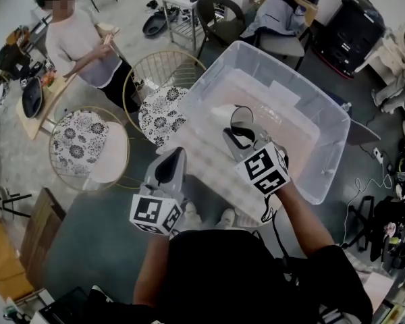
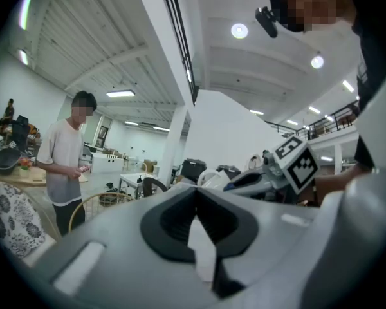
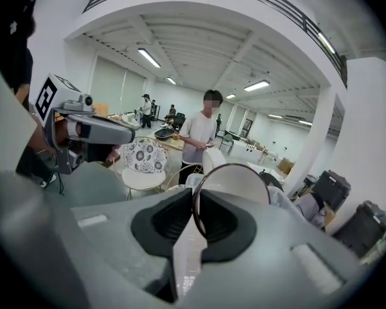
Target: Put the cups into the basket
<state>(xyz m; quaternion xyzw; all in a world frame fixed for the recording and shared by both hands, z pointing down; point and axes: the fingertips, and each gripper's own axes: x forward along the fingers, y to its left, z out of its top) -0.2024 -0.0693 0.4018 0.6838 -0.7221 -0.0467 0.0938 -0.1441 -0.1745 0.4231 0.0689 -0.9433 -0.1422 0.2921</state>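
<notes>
Clamping the cup (image 3: 237, 184) by its rim wall in my right gripper (image 3: 196, 212), I hold it tilted above the near left part of the basket (image 1: 329, 117) for lowering inside, while my left gripper (image 2: 195, 219) hangs closed and empty, left of it.

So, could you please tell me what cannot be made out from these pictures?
- Cup: in the right gripper view its lower part is hidden behind the right gripper; the head view shows only its dark rim clearly.
- Basket: in the head view its near corner is covered by the right gripper and arm.
- Wooden table: head view, things on it too small to identify.
</notes>
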